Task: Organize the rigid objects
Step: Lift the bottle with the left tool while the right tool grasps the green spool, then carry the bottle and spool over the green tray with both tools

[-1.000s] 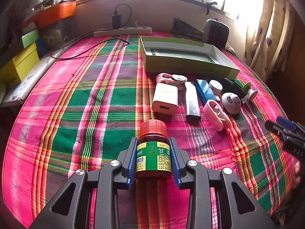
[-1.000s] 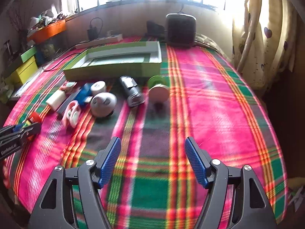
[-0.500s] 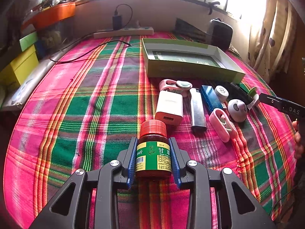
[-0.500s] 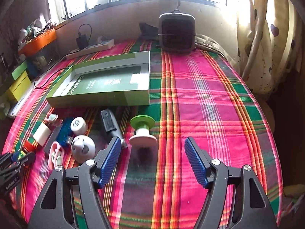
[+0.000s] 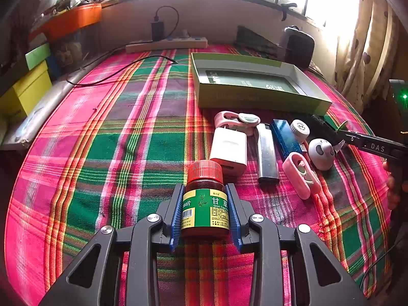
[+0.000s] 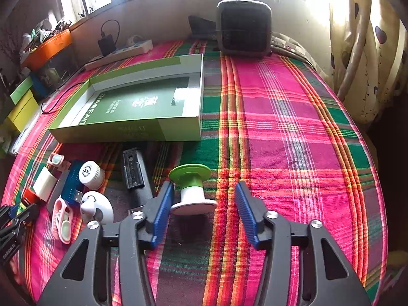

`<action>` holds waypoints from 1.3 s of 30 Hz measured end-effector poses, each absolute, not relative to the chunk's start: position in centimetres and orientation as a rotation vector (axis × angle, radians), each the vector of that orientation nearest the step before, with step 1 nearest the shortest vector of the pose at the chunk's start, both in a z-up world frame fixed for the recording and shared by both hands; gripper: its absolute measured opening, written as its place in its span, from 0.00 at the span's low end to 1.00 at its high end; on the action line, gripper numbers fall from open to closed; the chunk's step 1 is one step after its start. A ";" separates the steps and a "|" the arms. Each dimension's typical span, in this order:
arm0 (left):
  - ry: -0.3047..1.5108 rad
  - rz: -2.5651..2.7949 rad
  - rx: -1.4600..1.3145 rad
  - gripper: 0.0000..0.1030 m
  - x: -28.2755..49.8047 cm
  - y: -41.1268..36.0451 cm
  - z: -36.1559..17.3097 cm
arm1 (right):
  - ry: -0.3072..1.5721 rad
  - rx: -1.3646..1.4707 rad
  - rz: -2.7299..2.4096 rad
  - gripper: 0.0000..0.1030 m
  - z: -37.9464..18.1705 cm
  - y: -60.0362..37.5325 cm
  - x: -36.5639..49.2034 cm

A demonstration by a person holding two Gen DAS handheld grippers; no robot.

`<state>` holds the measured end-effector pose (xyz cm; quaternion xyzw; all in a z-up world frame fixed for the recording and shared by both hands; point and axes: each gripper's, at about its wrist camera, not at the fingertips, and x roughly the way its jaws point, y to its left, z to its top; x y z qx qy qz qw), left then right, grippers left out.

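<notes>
My left gripper [image 5: 205, 213] is shut on a brown medicine bottle [image 5: 205, 204] with a red cap and green label, held upright over the plaid cloth. My right gripper [image 6: 202, 213] is open, its jaws on either side of a green-and-white spool [image 6: 191, 191] that lies on the cloth. An open green box [image 6: 132, 109] lies beyond; it also shows in the left wrist view [image 5: 255, 86]. A row of small items lies in front of it: white charger [image 5: 229, 150], silver lighter [image 5: 266, 156], blue USB stick [image 5: 285, 139], pink case [image 5: 301, 178], white round gadget [image 5: 321, 153].
A black device [image 6: 134, 170] lies left of the spool. A dark speaker [image 6: 243, 29] stands at the back, a power strip [image 5: 167, 44] with a black cable at the back left. Yellow and green boxes [image 5: 23, 89] sit off the left edge. Curtains hang at the right.
My right gripper has moved forward and down until its open jaws flank the spool. My left gripper still holds the bottle and has barely moved.
</notes>
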<state>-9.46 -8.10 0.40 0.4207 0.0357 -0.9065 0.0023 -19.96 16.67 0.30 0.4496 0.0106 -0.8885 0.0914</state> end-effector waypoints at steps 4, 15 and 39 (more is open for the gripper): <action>0.108 -2.843 1.322 0.30 -9.5 -8.2 0.4 | 0.043 1.328 -2.647 0.39 0.3 16.7 -20.0; 0.118 -2.843 1.319 0.30 -9.8 -8.4 0.4 | 0.046 1.322 -2.660 0.34 0.4 16.9 -19.7; 0.135 -2.886 1.301 0.30 -10.0 -8.7 3.0 | 0.039 1.250 -2.680 0.34 2.6 16.9 -19.2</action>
